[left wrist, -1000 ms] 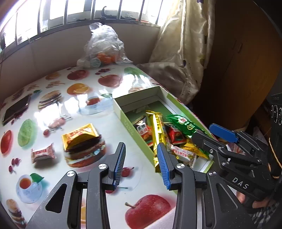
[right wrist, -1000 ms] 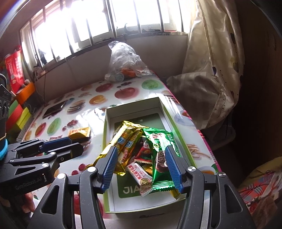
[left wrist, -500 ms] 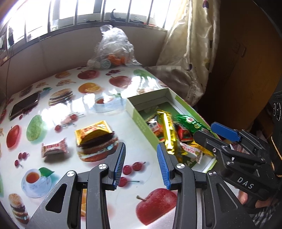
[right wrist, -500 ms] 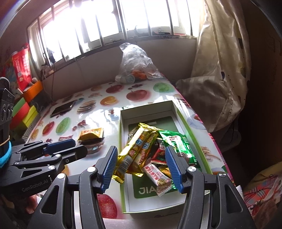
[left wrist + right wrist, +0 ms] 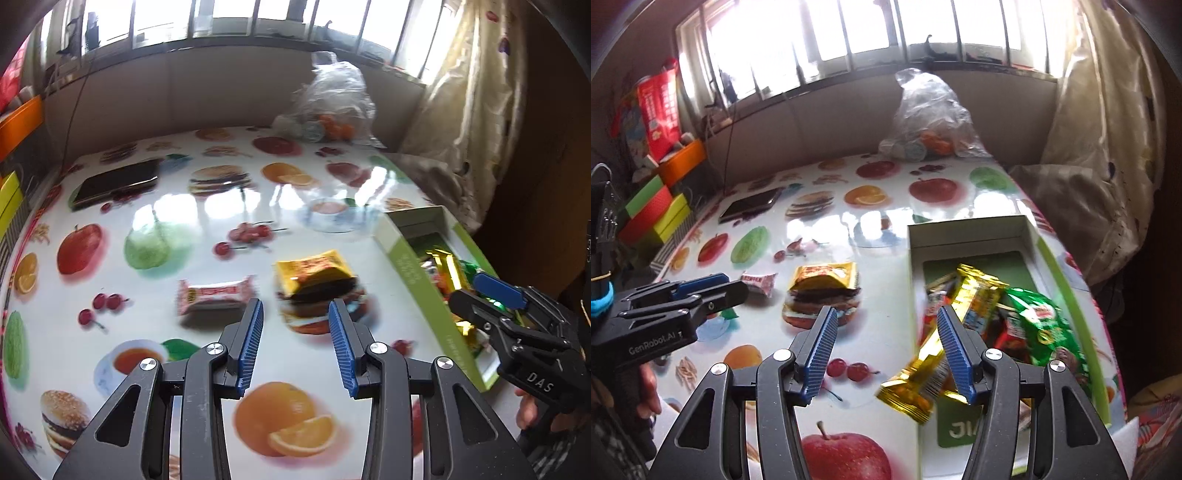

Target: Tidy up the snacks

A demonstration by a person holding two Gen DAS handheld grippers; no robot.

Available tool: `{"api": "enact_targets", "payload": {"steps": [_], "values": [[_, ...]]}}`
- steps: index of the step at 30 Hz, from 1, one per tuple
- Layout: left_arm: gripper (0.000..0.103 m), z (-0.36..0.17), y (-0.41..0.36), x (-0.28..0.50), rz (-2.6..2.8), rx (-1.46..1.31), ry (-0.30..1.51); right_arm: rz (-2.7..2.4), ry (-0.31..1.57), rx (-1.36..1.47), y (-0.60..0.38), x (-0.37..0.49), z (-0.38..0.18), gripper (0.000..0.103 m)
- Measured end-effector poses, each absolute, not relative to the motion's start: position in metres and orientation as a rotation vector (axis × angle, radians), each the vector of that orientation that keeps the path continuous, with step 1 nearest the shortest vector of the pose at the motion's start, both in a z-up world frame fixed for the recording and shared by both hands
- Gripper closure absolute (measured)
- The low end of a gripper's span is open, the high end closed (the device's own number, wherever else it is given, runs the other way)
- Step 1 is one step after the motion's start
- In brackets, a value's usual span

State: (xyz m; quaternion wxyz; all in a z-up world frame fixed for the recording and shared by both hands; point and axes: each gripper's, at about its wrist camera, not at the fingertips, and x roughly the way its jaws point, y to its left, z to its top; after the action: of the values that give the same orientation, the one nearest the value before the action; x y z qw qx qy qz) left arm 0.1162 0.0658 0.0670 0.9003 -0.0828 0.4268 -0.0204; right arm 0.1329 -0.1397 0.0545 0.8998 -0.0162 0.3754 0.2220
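A gold snack packet [image 5: 314, 271] and a pink-white wrapped candy [image 5: 216, 295] lie on the fruit-print table. Both also show in the right wrist view, the packet [image 5: 825, 277] and the candy [image 5: 759, 282]. My left gripper [image 5: 295, 347] is open and empty, just short of both. A green-and-white box [image 5: 1067, 295] at the right holds several snacks. A long gold bar [image 5: 945, 343] hangs over its left wall. My right gripper [image 5: 886, 350] is open and empty at that wall.
A black phone [image 5: 114, 182] lies at the table's far left. A clear plastic bag [image 5: 931, 118] of items stands at the far edge. Coloured boxes [image 5: 653, 214] are stacked off the table's left side. A curtain [image 5: 1108, 147] hangs at the right.
Both grippers have swung left. The left one now faces the gold packet and candy instead of the box. The right one has moved from over the box to its left wall.
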Motion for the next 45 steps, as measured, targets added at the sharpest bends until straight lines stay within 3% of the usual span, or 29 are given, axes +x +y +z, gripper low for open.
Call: {"api": "enact_targets", "payload": {"steps": [10, 31, 45], "values": [[0.065, 0.043, 0.112, 0.126, 0.02, -0.224, 0.923, 0.491, 0.834, -0.079, -0.089, 0.158, 0.038, 0.047], [0.065, 0.024, 0.134, 0.161, 0.043, -0.241, 0.964, 0.358, 0.9, -0.141, -0.024, 0.227, 0.002, 0.046], [0.065, 0.017, 0.122, 0.165, 0.016, -0.197, 0.996, 0.421, 0.937, -0.177, -0.028, 0.204, -0.005, 0.046]]}}
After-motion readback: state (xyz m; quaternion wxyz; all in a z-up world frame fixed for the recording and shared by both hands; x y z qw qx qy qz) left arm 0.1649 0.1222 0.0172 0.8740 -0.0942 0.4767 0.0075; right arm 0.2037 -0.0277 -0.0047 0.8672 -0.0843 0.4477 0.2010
